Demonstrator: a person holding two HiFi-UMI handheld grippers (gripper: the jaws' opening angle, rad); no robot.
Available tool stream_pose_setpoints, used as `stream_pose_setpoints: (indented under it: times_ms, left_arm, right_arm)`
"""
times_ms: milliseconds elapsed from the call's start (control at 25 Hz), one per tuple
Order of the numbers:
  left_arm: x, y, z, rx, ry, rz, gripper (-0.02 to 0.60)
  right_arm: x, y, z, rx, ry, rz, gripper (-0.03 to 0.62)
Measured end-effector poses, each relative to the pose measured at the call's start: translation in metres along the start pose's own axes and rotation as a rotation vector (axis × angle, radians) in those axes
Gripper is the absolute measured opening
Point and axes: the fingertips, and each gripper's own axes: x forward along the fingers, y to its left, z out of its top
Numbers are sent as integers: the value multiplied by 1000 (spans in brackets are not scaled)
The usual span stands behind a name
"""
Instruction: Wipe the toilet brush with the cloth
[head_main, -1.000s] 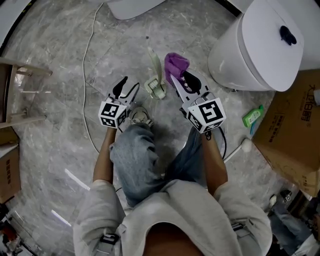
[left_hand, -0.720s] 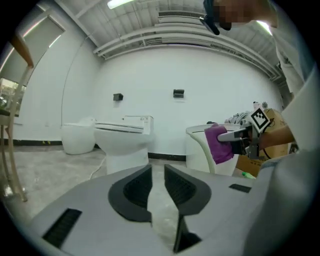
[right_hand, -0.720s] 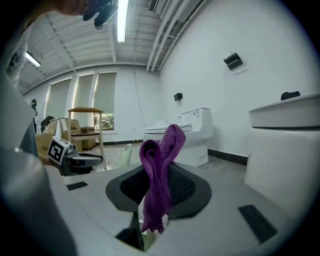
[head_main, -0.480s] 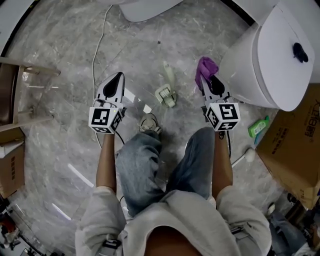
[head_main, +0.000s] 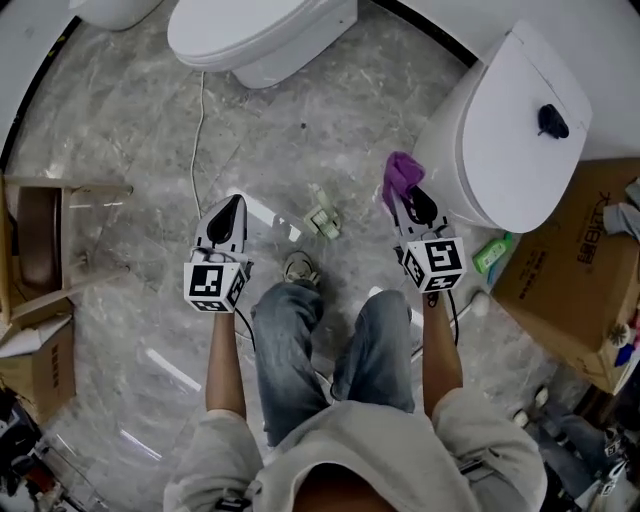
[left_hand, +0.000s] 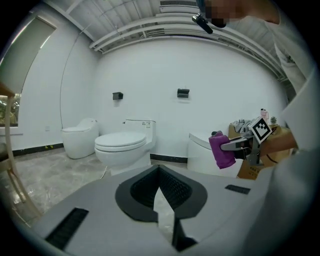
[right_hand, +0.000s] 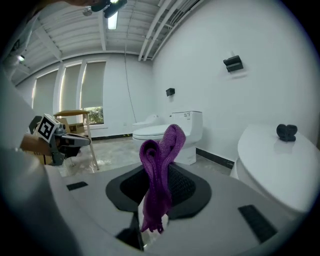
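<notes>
The toilet brush (head_main: 322, 217), pale and small from up here, lies with its base on the grey marble floor between my two grippers. My right gripper (head_main: 402, 195) is shut on the purple cloth (head_main: 399, 172), which sticks up in a folded bunch from between the jaws (right_hand: 161, 165). My left gripper (head_main: 229, 208) is held out to the left of the brush, shut, with nothing between its fingers (left_hand: 159, 172). The left gripper view also catches the right gripper (left_hand: 239, 145) and its cloth (left_hand: 220, 150) in the air. Neither gripper touches the brush.
A white toilet (head_main: 262, 35) stands ahead and another, with its big lid (head_main: 515, 120), close on the right. Cardboard boxes (head_main: 575, 270) and a green bottle (head_main: 489, 255) lie right of it. A wooden chair (head_main: 50, 230) is at left. A white cable (head_main: 197, 140) runs across the floor.
The left gripper's jaws stood apart and are now shut on nothing. Both grippers have risen away from the floor and spread apart; the brush looks smaller and farther below.
</notes>
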Motion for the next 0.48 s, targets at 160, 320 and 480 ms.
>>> stream_pose_setpoints:
  times_ms: [160,320,480]
  left_arm:
    - [-23,-2,65,-28,3,13,18]
    - [-42,-13,135,-40,0,12,18]
    - [-58,-26,204,-40,-3,12,18]
  right_arm:
    - [-31,-4,58,10,18,-14,112]
    - [-70,-15,123,35,10,-53,112]
    - [-107,-24,188,45,3,-84,112]
